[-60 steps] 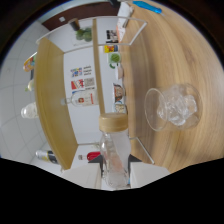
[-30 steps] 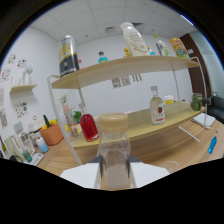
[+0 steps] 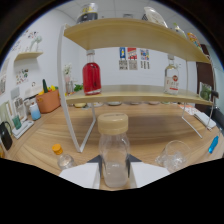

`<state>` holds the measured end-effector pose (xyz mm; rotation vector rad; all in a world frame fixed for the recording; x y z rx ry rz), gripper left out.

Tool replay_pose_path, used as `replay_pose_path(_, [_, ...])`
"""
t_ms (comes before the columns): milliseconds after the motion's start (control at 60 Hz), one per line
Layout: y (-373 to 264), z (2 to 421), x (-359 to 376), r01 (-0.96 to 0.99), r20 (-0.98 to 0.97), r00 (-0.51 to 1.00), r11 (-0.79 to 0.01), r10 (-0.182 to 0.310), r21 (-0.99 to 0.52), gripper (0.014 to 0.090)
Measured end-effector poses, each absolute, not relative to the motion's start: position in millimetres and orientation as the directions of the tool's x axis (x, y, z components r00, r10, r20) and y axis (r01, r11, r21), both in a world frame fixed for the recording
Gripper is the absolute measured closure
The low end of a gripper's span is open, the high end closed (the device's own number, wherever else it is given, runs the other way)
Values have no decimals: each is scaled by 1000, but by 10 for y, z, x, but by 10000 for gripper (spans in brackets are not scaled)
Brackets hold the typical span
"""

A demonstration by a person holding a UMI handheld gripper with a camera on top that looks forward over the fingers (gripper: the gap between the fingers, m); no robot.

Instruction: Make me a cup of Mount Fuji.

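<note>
Clear capped bottle (image 3: 113, 150) pinched between gripper (image 3: 114, 172) fingers, empty glass (image 3: 173, 155) beside, shelf rack (image 3: 131, 95) beyond.

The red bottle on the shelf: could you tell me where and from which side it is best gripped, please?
Probably by its body, from the front. The red bottle stands upright on the lower shelf, its front open. The gripper is shut on a clear bottle, so free that first.

One view only, riding my claw (image 3: 114, 167), low over the wooden table (image 3: 150, 130), facing level toward the two-tier shelf (image 3: 130, 94) and far white wall. A capped clear bottle (image 3: 113, 150) fills the near centre, very close.
</note>
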<state>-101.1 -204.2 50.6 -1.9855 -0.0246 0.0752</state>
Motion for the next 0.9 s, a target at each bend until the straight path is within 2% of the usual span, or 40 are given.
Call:
replay_pose_path(217, [-2176, 488, -999, -12, -31, 999, -405, 40, -914, 614])
replay_pose_path(283, [-2203, 456, -972, -20, -34, 999, -429, 27, -903, 486])
replay_pose_path(350, [-2248, 503, -964, -31, -47, 999, -437, 24, -899, 250])
replay_pose_path(383, [-2274, 553, -954, -38, -53, 998, -439, 21, -898, 187])
replay_pose_path(467, [-2394, 724, -912, -46, -55, 998, -449, 8, -893, 193])
replay_pose_path(683, [-2839, 1452, -824, 8, -5, 1000, -407, 29, -914, 188])
replay_pose_path(800, [-3065, 1694, -638, 15, 9, 1000, -394, 17, -919, 182])
replay_pose_path(900, [-3171, 1752, -384, 16, 25, 1000, -406, -16, -914, 185])
